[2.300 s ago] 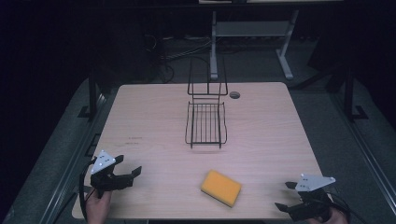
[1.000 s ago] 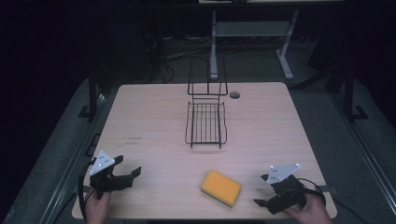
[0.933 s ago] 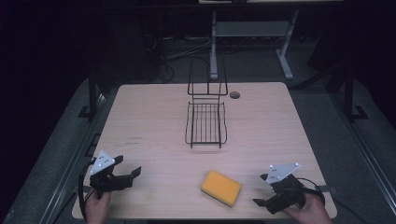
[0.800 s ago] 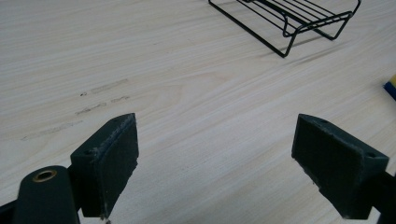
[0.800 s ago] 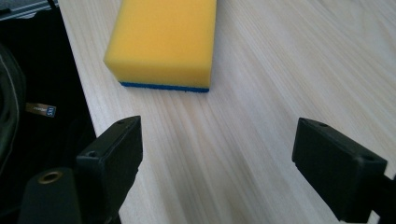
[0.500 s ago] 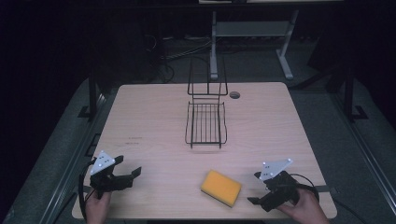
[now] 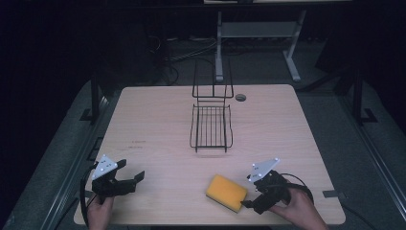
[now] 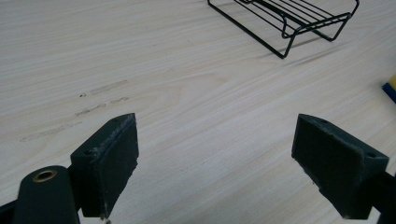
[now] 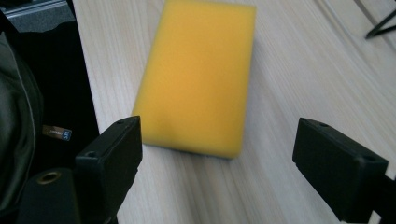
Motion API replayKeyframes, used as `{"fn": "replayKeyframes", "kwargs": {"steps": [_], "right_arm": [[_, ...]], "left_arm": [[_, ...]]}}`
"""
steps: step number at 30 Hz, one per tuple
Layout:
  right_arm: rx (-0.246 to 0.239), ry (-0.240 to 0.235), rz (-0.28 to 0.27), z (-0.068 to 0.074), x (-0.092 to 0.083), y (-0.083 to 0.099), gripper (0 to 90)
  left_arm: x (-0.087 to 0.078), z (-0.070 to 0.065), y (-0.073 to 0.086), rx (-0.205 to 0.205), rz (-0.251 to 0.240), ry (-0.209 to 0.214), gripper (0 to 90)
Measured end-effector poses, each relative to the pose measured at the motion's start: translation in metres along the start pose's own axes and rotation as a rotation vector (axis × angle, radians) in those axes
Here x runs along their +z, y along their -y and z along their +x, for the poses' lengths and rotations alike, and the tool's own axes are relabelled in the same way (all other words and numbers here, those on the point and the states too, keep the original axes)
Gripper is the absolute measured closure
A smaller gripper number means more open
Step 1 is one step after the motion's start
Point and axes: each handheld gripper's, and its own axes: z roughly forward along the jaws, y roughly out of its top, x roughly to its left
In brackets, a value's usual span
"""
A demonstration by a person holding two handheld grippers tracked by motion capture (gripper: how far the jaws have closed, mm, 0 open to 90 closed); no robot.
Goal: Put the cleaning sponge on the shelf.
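A yellow sponge (image 7: 226, 192) lies flat near the table's front edge, right of centre. My right gripper (image 7: 250, 193) is open just to its right, jaws pointing at it. In the right gripper view the sponge (image 9: 201, 74) lies just ahead of the wide-apart jaws, not between them. My left gripper (image 7: 135, 177) rests open at the front left corner, held by a hand, with bare wood between its jaws. A black wire rack (image 7: 211, 125) stands at the table's middle back; its front corner (image 8: 289, 23) shows in the left gripper view.
The wooden table (image 7: 158, 124) has a round cable hole (image 7: 240, 97) behind the rack. A desk frame (image 7: 258, 33) stands on the dark floor beyond. The sponge's dark underside edge (image 8: 390, 91) peeks in at the right of the left gripper view.
My right gripper has moved left from the front right corner toward the sponge and now sits right beside it. The left gripper has stayed put.
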Motion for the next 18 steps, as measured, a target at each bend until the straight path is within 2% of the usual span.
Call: {"fn": "replayKeyframes", "kwargs": {"steps": [18], "right_arm": [[-0.005,-0.02,0.089,0.005,0.018,-0.038,15.4]], "left_arm": [[-0.002,0.0,-0.001,-0.007,-0.011,-0.002,14.0]]}}
